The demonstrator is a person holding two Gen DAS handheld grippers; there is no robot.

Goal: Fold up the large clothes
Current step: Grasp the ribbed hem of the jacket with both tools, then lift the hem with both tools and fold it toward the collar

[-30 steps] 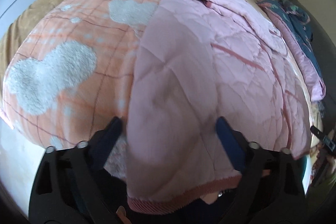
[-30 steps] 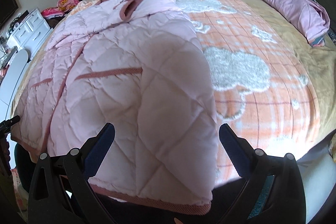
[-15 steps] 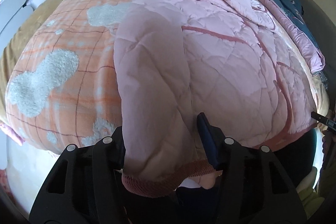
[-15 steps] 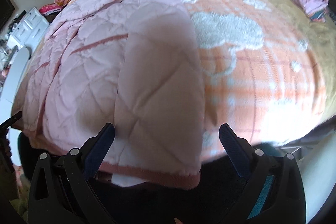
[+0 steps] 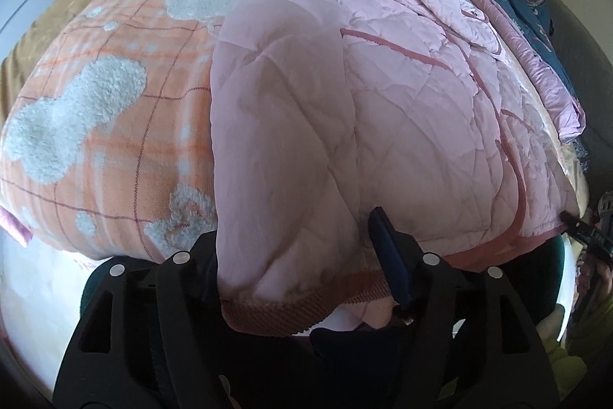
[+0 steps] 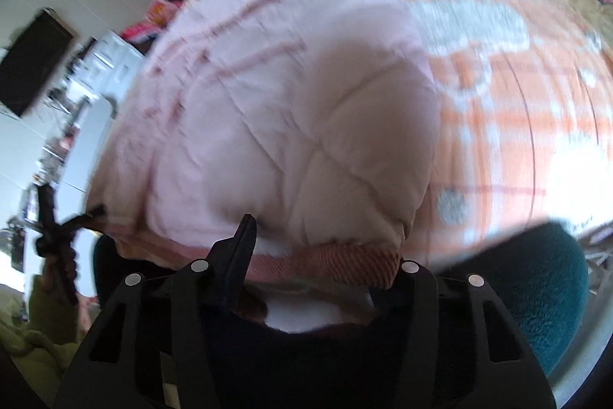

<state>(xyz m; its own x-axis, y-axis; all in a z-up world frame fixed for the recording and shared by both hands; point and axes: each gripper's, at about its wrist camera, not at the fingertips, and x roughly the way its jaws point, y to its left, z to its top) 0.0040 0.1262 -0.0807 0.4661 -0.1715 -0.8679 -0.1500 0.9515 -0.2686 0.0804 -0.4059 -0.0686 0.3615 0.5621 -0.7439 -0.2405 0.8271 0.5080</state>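
Pink quilted jacket [image 5: 383,94] lies spread, ribbed cuffs [image 5: 276,309] darker.

1. The pink quilted jacket [image 5: 402,94] lies spread flat on the bed, with its hem at the near edge.
2. It has darker pink ribbed trim on the cuffs and the hem.
3. One sleeve [image 5: 279,148] lies folded over the body, its ribbed cuff [image 5: 276,309] hanging at the near edge.
4. The other sleeve [image 6: 306,140] lies the same way.
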